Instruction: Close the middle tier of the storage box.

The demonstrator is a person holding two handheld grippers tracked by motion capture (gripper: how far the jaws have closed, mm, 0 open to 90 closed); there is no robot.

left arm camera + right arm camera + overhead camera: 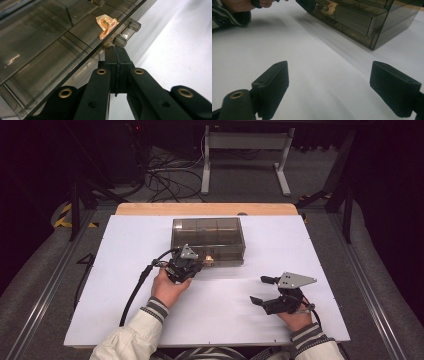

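A smoky see-through drawer box (207, 240) stands at the middle of the white table (125, 310). My left gripper (198, 264) is at the box's front, low on its left half. In the left gripper view its jaws (115, 50) are shut tight together, tips just short of a clear drawer handle (127, 32). A copper-coloured metal piece (106, 25) lies inside that drawer, behind the handle. My right gripper (261, 290) rests open on the table to the right, apart from the box (372, 22), with nothing between its jaws (329, 75).
A wooden table edge (205, 209) runs behind the white sheet. Beyond it are floor cables (170, 175) and a white desk frame (245, 150). Bare white surface lies between the two hands and in front of the box.
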